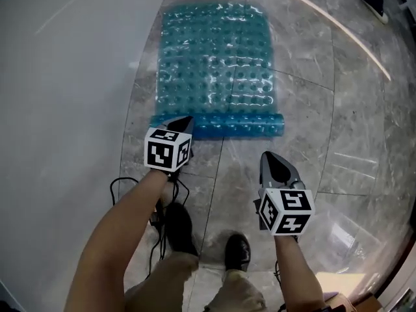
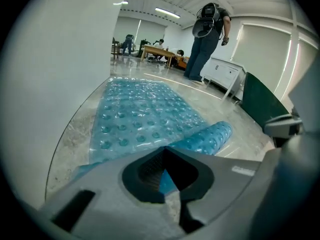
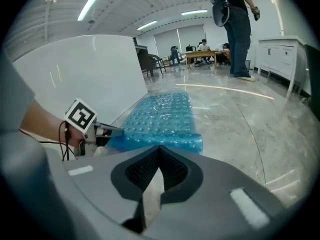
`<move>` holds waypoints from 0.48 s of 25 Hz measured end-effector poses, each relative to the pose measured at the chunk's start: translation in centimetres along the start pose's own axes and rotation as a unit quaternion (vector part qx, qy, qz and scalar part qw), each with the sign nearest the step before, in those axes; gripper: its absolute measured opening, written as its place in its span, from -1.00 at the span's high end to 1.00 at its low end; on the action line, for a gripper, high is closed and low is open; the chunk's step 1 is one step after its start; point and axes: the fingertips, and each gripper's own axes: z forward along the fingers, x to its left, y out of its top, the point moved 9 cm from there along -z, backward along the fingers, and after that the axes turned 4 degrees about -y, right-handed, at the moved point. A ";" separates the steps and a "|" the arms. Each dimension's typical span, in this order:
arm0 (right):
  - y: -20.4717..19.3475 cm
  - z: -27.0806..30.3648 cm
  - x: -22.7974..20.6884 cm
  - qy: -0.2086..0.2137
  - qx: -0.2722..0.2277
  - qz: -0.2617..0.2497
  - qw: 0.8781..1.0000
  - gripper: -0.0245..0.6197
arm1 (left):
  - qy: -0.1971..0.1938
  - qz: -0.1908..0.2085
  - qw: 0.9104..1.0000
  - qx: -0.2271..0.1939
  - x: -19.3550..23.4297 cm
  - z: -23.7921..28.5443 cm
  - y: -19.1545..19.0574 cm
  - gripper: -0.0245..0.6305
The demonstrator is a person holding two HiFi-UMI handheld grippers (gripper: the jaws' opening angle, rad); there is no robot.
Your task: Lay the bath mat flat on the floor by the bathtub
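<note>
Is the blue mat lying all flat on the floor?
No, the near end of the bath mat is curled into a roll.

Glossy grey marble floor (image 1: pixel 305 142), white cabinet (image 2: pixel 222 73), ceiling strip lights (image 2: pixel 167 12)

The head view looks steeply down from above the person's arms: tub (image 1: pixel 65 77) left, floor (image 1: pixel 312 109) right, mat (image 1: pixel 218 57) ahead. The left gripper view sits low at the mat's near left corner, facing along it into the far room. The right gripper view sits farther back and right, facing likewise, and takes in the left gripper (image 3: pixel 116 130). All three share mat and tub wall.
</note>
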 end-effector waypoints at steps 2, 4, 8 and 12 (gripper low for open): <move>-1.4 0.0 0.1 0.005 -0.007 0.000 1.000 0.90 | 0.019 -0.006 1.000 -0.001 0.3 0.3 0.4 0.90; -2.1 0.8 -0.1 0.005 -0.020 -0.005 1.000 0.90 | 0.054 -0.024 0.998 -0.026 -0.1 0.3 -0.2 0.91; -1.8 3.8 0.4 0.006 -0.052 -0.033 0.998 0.90 | 0.064 -0.022 0.994 -0.088 -1.0 -0.2 -1.8 0.91; -0.8 5.4 2.0 0.026 -0.069 -0.051 0.996 0.90 | 0.052 -0.022 0.992 -0.111 -1.2 -0.9 -4.0 0.91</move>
